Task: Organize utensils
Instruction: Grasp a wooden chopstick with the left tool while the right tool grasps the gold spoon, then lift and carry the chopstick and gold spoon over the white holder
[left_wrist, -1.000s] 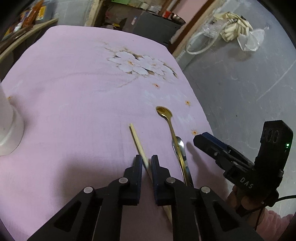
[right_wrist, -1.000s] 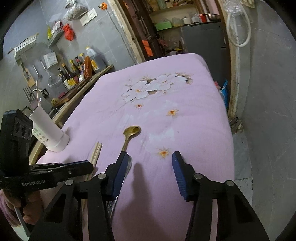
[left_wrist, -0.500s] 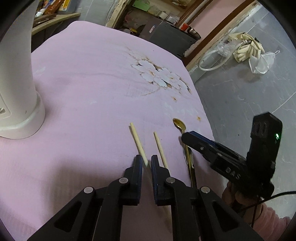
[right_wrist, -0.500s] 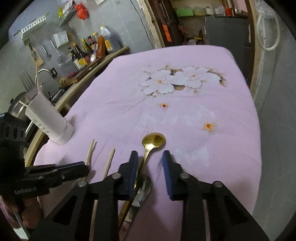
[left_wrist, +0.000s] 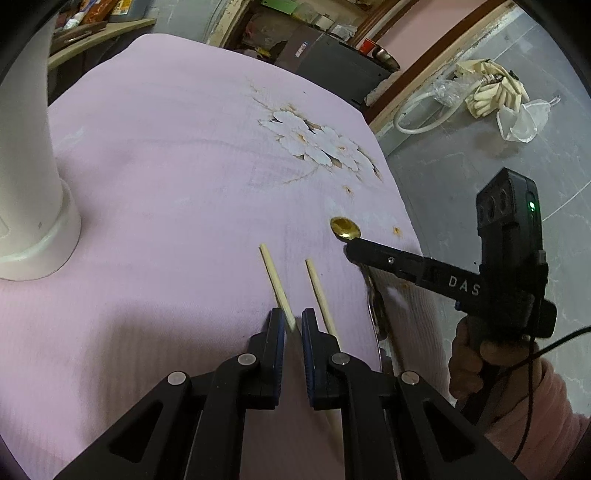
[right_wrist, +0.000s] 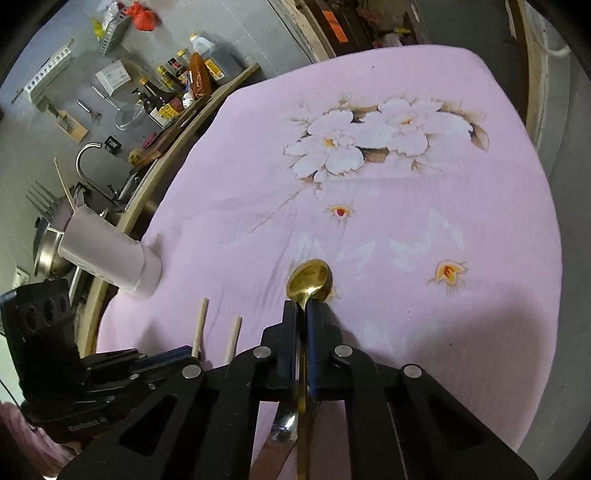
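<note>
Right gripper (right_wrist: 302, 314) jaws just closed – apparently (pads meeting) – on gold spoon (right_wrist: 309, 277).

The counter (right_wrist: 480, 332) is covered by a pink cloth (left_wrist: 166, 166) printed with white flowers. A white utensil holder (right_wrist: 110, 258) stands at its left edge. Two wooden chopsticks (left_wrist: 317, 291), a gold spoon (right_wrist: 310, 277) and a silver spoon (right_wrist: 286, 424) sit near the front edge.
</note>
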